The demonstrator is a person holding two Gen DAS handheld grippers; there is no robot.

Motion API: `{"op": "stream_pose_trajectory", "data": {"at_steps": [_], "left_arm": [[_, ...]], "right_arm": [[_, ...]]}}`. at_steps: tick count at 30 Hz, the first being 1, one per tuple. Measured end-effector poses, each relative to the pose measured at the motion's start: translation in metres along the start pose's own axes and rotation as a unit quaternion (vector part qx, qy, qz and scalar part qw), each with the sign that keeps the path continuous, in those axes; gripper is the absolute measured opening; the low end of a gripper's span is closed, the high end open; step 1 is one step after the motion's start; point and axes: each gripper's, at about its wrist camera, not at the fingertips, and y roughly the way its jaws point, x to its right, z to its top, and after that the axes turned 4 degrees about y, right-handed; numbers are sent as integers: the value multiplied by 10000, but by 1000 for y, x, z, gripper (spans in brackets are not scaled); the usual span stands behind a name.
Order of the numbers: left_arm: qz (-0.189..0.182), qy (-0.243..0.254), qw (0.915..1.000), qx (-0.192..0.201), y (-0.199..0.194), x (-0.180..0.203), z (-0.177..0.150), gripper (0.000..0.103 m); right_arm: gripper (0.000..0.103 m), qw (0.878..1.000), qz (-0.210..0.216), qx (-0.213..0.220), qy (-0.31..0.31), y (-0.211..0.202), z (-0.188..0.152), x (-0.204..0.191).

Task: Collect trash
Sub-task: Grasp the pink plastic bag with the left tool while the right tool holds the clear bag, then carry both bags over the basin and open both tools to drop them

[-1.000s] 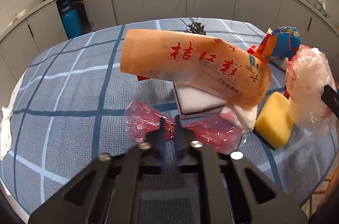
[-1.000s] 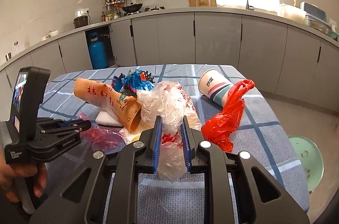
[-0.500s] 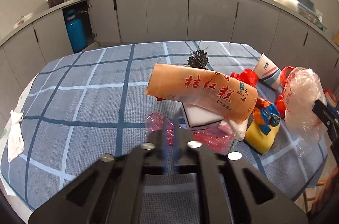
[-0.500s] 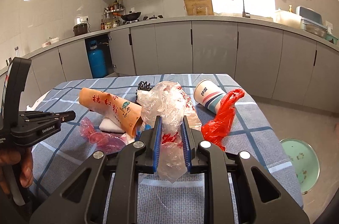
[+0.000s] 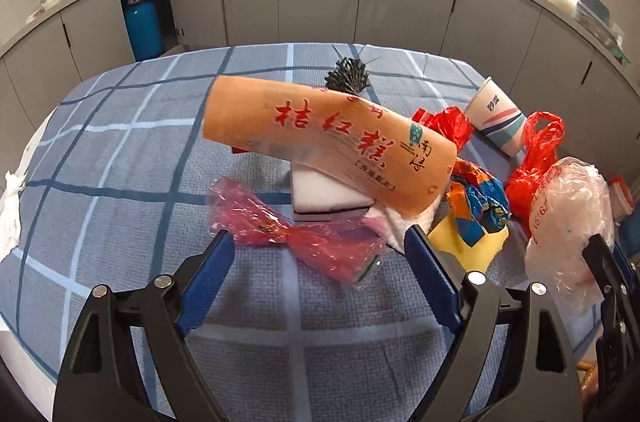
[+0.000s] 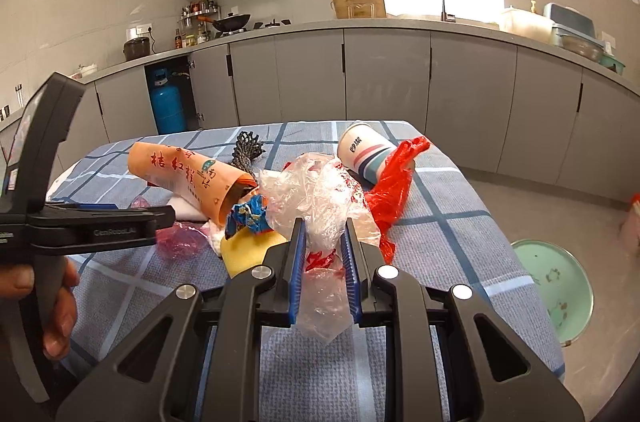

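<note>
Orange wrapper tube (image 5: pixel 328 142) lies mid-table, propped on a white block (image 5: pixel 324 190), long axis slanting, open end toward the table's (image 5: pixel 120 150) left edge. Left edge area bare. Left hand-held gripper (image 5: pixel 316 254) tilts down, jaws opening around red cellophane (image 5: pixel 296 234), untouched. Right hand-held gripper (image 6: pixel 322 262) clenches a clear plastic bag (image 6: pixel 320 198).

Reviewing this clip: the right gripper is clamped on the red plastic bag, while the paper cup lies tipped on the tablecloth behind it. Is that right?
Not quite. The right gripper is clamped on the clear plastic bag, not the red plastic bag, which lies loose beside it. The right wrist view shows this. The paper cup does lie tipped on the tablecloth behind.
</note>
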Motion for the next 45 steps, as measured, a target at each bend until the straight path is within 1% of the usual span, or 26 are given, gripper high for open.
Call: {"op": "stream_pose_trajectory", "data": {"at_steps": [2,3,5,6,7,9,12,14,18,24,26,29,31,34,38,42,45], "left_arm": [[106,80,9999,-99,8,3,-4,85],[94,95,9997,-193,13,2,-7,84],[112,123,9995,-251,16,-1,-12,70],[93,148,9994,-296,18,-4,-16,54],[38,128,9994,-317,18,-7,-18,41],[9,127,9994,-323,17,-12,-21,33],[38,293,9993,-228,11,-14,-26,4],[54,341,9992,-195,7,-16,-29,4],[179,576,9982,12,-11,-18,-35,4],[563,784,9946,373,-42,-31,-43,3],[760,839,9920,554,-55,-38,-45,3],[969,870,9882,812,-71,-44,-40,3],[1029,894,9857,994,-81,-44,-32,3],[975,1000,9832,1173,-90,-38,-21,3],[747,1231,9800,1375,-94,-16,-9,3],[431,1473,9762,1535,-97,11,1,3],[109,1743,9706,1658,-98,40,9,3]], "right_arm": [[20,10000,10,-4,44,0,-1,3],[20,10000,19,-4,67,0,-1,4],[20,10000,39,-2,86,1,-1,6],[20,9999,56,3,91,1,-1,6],[20,9999,69,2,88,1,-1,6],[20,9999,99,-9,82,2,-2,6],[20,9999,123,-5,71,1,-3,4],[20,9999,133,11,52,-1,-2,3],[20,9999,140,53,25,-4,0,0],[20,9998,158,136,-25,-9,3,-5],[20,9997,164,185,-56,-11,4,-7],[20,9995,126,276,-81,-15,6,-8],[20,9994,71,336,-82,-17,9,-7],[20,9992,-8,391,-43,-20,12,-1],[20,9989,-155,437,42,-23,13,11],[20,9982,-336,471,140,-26,15,27],[20,9971,-528,498,245,-27,16,45]]}}
